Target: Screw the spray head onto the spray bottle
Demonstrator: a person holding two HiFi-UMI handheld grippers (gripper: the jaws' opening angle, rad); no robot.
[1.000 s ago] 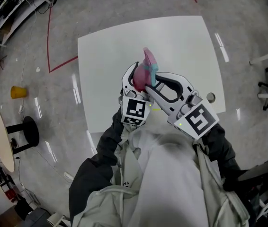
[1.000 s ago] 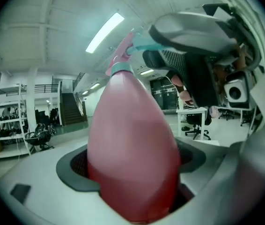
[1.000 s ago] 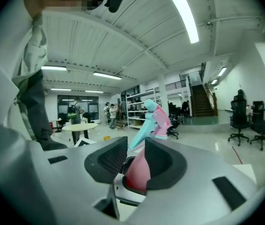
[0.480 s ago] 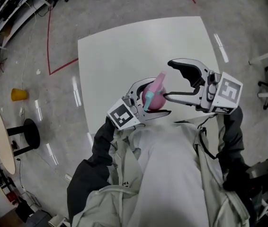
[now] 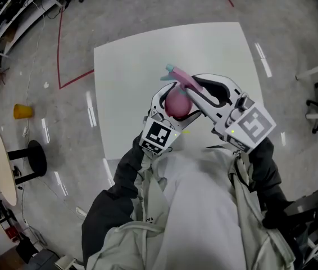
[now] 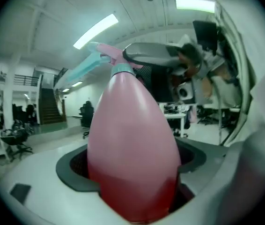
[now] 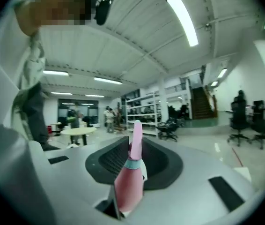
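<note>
The left claw (image 5: 172,104) clamps the pink spray bottle (image 5: 177,101) round its belly. The right claw (image 5: 188,84), jaws just closing, pinches the spray head (image 5: 177,73) at frame centre, above the tabletop (image 5: 125,61). Light, smooth plastic, likely slippery: grip the collar when twisting.

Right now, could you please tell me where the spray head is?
In the head view, the spray head sits atop the spray bottle near centre, over the white table, between the right tongs, which have just closed on it.
</note>
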